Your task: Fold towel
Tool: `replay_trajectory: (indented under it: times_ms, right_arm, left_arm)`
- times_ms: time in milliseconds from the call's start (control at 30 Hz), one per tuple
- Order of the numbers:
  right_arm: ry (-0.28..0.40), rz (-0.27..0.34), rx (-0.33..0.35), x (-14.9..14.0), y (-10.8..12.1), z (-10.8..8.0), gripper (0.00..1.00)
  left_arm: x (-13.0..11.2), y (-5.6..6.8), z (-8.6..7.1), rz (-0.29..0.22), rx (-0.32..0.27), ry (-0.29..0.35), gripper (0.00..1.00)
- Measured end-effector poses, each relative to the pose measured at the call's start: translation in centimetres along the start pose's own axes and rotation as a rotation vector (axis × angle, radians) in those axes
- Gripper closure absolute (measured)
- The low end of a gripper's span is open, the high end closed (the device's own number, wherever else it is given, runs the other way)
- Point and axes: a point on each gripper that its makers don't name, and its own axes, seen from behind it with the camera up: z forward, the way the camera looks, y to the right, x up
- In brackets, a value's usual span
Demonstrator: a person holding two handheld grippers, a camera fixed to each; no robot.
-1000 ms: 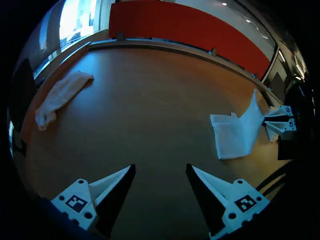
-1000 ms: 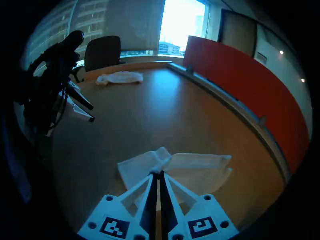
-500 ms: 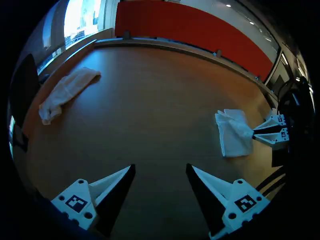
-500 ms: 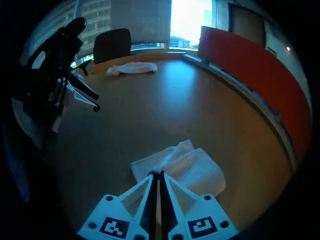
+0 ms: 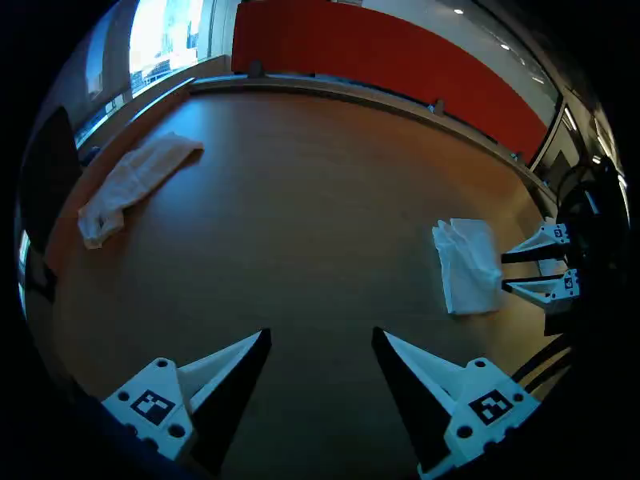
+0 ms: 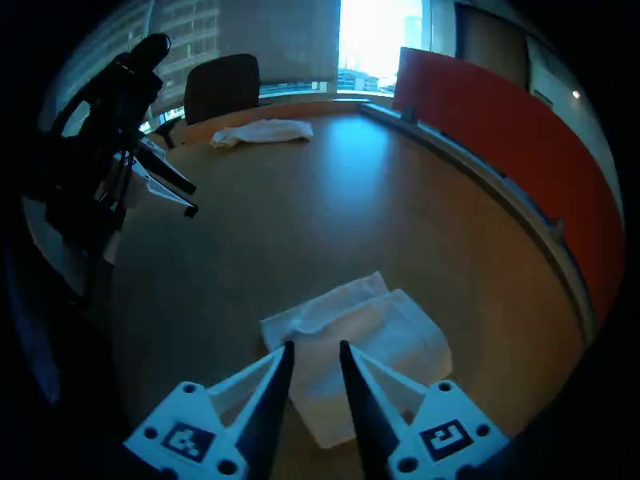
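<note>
Release is the news at this moment: the right gripper (image 6: 314, 346), which a second ago held a raised edge of the towel (image 6: 376, 328) pinched between closed fingers and half a second ago had brought it down onto the table (image 6: 320, 216), now has its fingers parted by a narrow gap and grips nothing. The towel lies by itself as a compact folded rectangle at 6 o'clock in the right gripper view, right under and just beyond those fingertips; we cannot tell whether the tips touch the cloth. In the left gripper view we see the same towel at 3 o'clock, with the right gripper's opened fingers just beside its outer edge. We judge that this fold is now laid and the cloth is holding its shape unaided, so what remains is either one more fold or a move to the next piece. The left gripper (image 5: 320, 331) hangs wide open above bare table, well apart from the towel and holding nothing. The towel is white and soft, with a slightly rumpled, layered edge toward the table's middle and a flatter top panel. The table is smooth warm-brown wood with a dull sheen. A second towel (image 5: 132, 184) lies crumpled in a long loose heap at 10 o'clock in the left gripper view, near the far edge, untouched. Behind the table runs a red partition (image 5: 384, 56), and a dark chair (image 6: 220, 88) stands at 11 o'clock in the right gripper view.
</note>
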Motion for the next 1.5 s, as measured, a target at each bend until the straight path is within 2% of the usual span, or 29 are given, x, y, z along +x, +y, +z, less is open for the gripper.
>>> replay_trajectory:
  times_ms: [133,200,600,1100,1500]
  right_arm:
    - [0.001,0.005,-0.010,-0.4,0.1,-0.3,0.25]
    - [-0.001,0.007,-0.017,-0.6,0.2,-0.4,0.23]
    - [-0.025,0.032,-0.043,-2.6,0.6,-1.1,0.23]
    - [-0.089,0.065,-0.079,-7.2,1.0,-2.5,0.23]
    - [-0.140,0.090,-0.093,-10.5,0.7,-2.4,0.25]
  left_arm:
    - [-0.1,0.0,-0.1,0.000,0.001,-0.001,0.06]
    - [-0.1,0.0,-0.1,0.000,0.001,0.000,0.06]
    - [0.0,0.3,-0.2,0.006,-0.002,0.002,0.06]
    - [0.1,0.5,-0.2,0.012,-0.001,0.004,0.06]
    - [0.0,0.7,-0.3,0.017,-0.004,0.001,0.06]
